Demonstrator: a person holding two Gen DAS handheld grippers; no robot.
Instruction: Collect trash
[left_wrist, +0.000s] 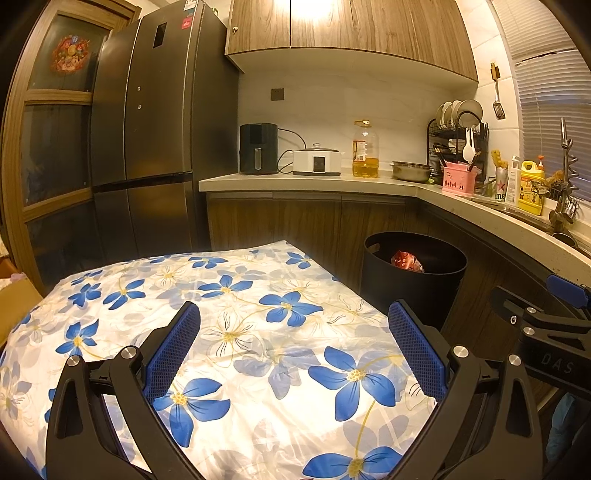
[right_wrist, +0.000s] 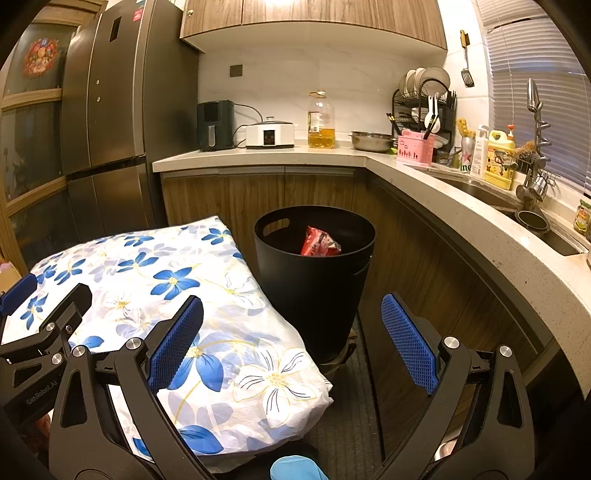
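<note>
Hovering over the floral tablecloth (left_wrist: 258, 332), both grippers, left (left_wrist: 294, 350) and right (right_wrist: 291, 343), hold fingers spread, empty. Red wrapper (right_wrist: 319, 242) sits in black bin (right_wrist: 314, 295) beside table, likely already collected.

Warm yellow indoor light, glare on the upper cabinets (left_wrist: 321, 11), sharp focus, fisheye bending, dark corners

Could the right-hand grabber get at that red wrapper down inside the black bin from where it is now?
Probably yes. The right gripper has its jaws open and empty, and the black bin stands straight ahead with no lid. The red wrapper lies near its open top, nothing over it. The flowered cloth lies off to the left.
</note>
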